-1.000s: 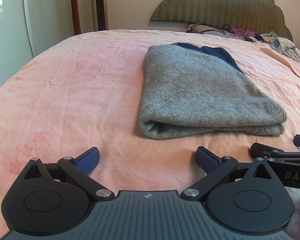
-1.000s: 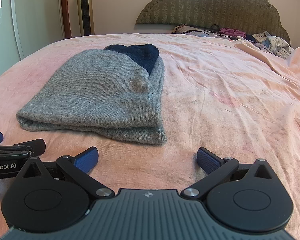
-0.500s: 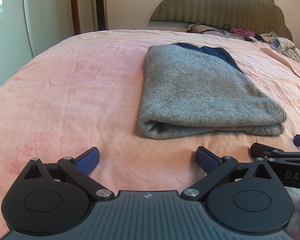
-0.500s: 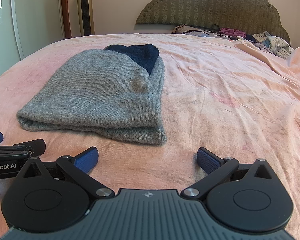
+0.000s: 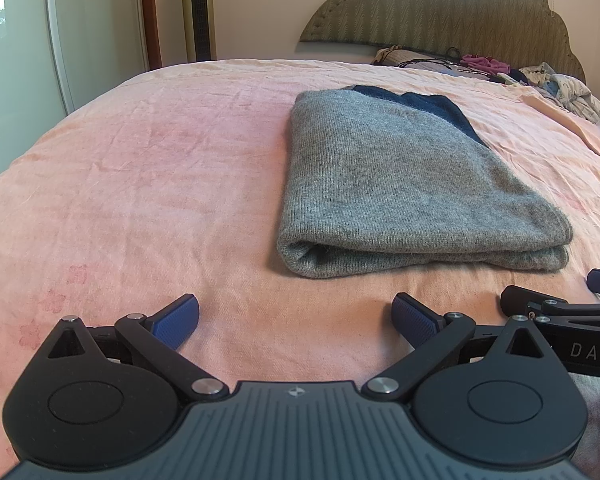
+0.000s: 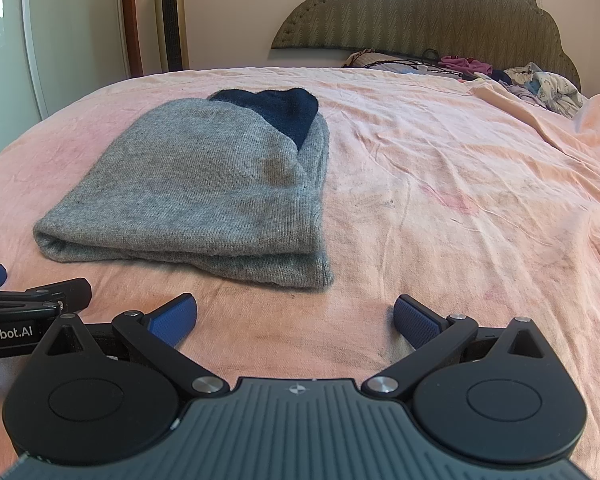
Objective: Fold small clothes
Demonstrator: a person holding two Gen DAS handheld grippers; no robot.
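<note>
**Folded grey sweater on bed, both tools empty**

Left wrist view: left tool (image 5: 295, 316) has its blue pads spread wide, nothing between them, low over the pink bedsheet (image 5: 140, 200). Grey knit sweater (image 5: 400, 188) lies folded flat on the bed at about 1 o'clock from the tool, fold edge facing the camera, two layers visible at the near edge. A navy part (image 5: 432, 110) of the garment shows at its far end. Sweater is apart from the pads, not touched. The right tool's linkage and one blue pad enter at 3 o'clock at the frame edge.

Right wrist view: right tool (image 6: 296, 316) is likewise spread wide and empty, low over the sheet. Same sweater (image 6: 204, 192) sits at about 11 o'clock, near but not touching. Navy section (image 6: 284, 110) at the far end, tucked between grey layers. The left tool's arm shows at 9 o'clock.

Background: padded olive headboard (image 6: 420, 12) at 12 o'clock; loose pile of clothes (image 6: 540, 84) at 1–2 o'clock by the headboard; tower fan (image 6: 171, 20) at 11 o'clock against the wall. Sheet is creased, with faint stains on the right half.
</note>
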